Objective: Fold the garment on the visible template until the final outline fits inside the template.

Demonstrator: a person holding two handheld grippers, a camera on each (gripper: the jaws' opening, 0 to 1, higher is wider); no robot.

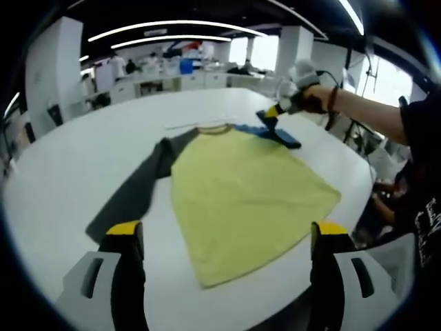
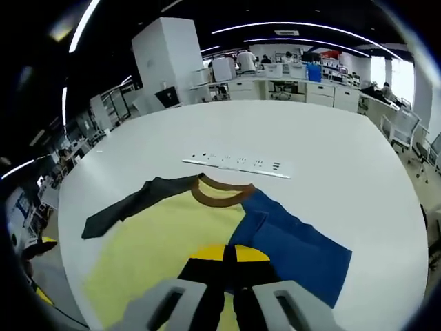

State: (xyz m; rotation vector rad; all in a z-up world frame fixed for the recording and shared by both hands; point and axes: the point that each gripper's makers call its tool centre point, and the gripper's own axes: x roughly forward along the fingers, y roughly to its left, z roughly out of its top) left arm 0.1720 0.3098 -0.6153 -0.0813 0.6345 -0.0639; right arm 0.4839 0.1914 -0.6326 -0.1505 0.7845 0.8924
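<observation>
Left gripper view shows your left gripper (image 1: 227, 238) with its two black, yellow-tipped jaws set wide apart, nothing between them, hovering over the near edge of the round white table (image 1: 62, 172). Between and beyond those jaws lies the yellow short-bodied T-shirt with a brown collar, one dark grey sleeve and one blue sleeve (image 1: 241, 189), spread flat with its hem toward you and its collar away. The grey sleeve stretches out to the left across the tabletop; the blue sleeve sits at the far right, and there your right gripper (image 1: 267, 118), held in your hand (image 1: 313, 96), comes down onto it. In the right gripper view your right gripper (image 2: 229, 254) has its yellow-tipped jaws drawn close together just where the yellow body meets the blue sleeve; you cannot tell from here whether any cloth is pinched between them. The T-shirt (image 2: 165, 238) spreads out from the jaws, blue sleeve to the right, grey sleeve reaching left. Just beyond the collar a thin white strip with small dark marks (image 2: 238, 164) lies flat on the table (image 2: 331, 152); the marks are too small to read. Farther off stand white desks and cabinets (image 2: 275, 86) and a white pillar (image 2: 169, 58).
</observation>
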